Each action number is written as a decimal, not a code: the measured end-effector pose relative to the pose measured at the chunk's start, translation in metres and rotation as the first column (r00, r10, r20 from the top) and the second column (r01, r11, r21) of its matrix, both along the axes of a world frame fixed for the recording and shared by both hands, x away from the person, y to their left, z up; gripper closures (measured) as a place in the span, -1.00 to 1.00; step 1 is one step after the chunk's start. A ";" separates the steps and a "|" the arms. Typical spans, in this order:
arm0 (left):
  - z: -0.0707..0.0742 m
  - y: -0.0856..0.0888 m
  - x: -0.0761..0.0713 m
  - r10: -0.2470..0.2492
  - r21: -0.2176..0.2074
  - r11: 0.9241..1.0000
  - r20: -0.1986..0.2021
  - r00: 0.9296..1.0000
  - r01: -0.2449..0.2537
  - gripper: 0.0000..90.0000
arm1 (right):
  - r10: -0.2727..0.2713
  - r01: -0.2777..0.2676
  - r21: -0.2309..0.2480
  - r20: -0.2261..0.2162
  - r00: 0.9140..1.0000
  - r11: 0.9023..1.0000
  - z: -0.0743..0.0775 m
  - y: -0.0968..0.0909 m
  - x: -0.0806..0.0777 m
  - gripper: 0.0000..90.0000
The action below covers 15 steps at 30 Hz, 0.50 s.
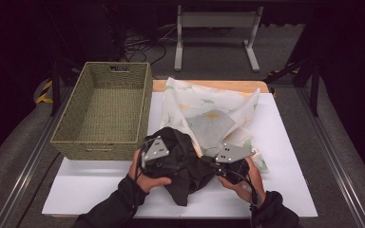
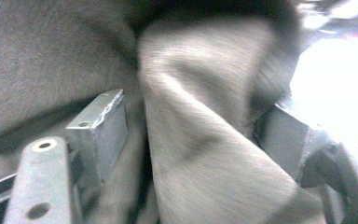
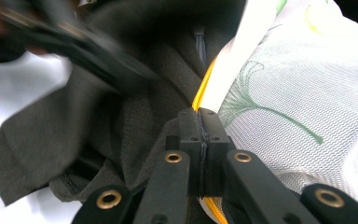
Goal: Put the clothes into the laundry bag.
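So far nothing has gone into the basket [image 1: 100, 111]: it sits empty at the table's left, and the dark garment [image 1: 185, 164] is bunched at the near edge of the white table [image 1: 285, 156], just in front of the basket and overlapping the printed cloth [image 1: 209, 111] that lies spread behind it. My guess is that the work is at an early stage, with the garment gathered up but not yet folded or put away.

The left gripper [image 1: 154, 154] has its jaws spread, with a thick fold of the garment [image 2: 200, 140] bulging between them; the view is blurred, so I cannot say how firmly they bear on it. The right gripper [image 3: 199, 119] has its jaws pressed together on the yellow-edged hem of the printed cloth [image 3: 298, 93], right where it meets the garment [image 3: 135, 107].

The garment is a soft, matte, dark grey knit that slumps into heavy folds. The printed cloth is thin and white with green leaf stems and yellow patches, finely ribbed up close. The basket is a stiff, rectangular, olive-green weave with a handle slot.
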<state>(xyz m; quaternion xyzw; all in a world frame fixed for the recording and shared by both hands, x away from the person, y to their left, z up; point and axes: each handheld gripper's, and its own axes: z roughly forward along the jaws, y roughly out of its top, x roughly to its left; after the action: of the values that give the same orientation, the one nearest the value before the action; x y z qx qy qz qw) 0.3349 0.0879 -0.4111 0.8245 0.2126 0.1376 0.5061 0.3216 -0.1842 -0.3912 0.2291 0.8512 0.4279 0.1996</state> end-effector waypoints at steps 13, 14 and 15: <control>-0.050 -0.036 0.001 -0.049 0.235 0.970 -0.082 0.995 0.068 -0.64 | 0.038 -0.039 -0.013 -0.036 0.999 0.999 -0.012 0.010 -0.002 0.99; -0.050 -0.036 0.001 -0.049 0.235 0.970 -0.082 0.995 0.068 -0.63 | 0.038 -0.039 -0.013 -0.036 0.999 0.999 -0.012 0.010 -0.002 0.99; -0.053 -0.040 0.005 -0.045 0.233 0.971 -0.075 0.996 0.061 -0.61 | 0.035 -0.035 -0.007 -0.038 0.999 0.999 -0.013 0.011 0.000 0.99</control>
<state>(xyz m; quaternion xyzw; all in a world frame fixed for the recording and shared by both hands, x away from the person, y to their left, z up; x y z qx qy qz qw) 0.3402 0.0479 -0.4639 0.8882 0.1901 0.1196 0.4008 0.3212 -0.1734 -0.4037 0.2215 0.8603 0.4237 0.1769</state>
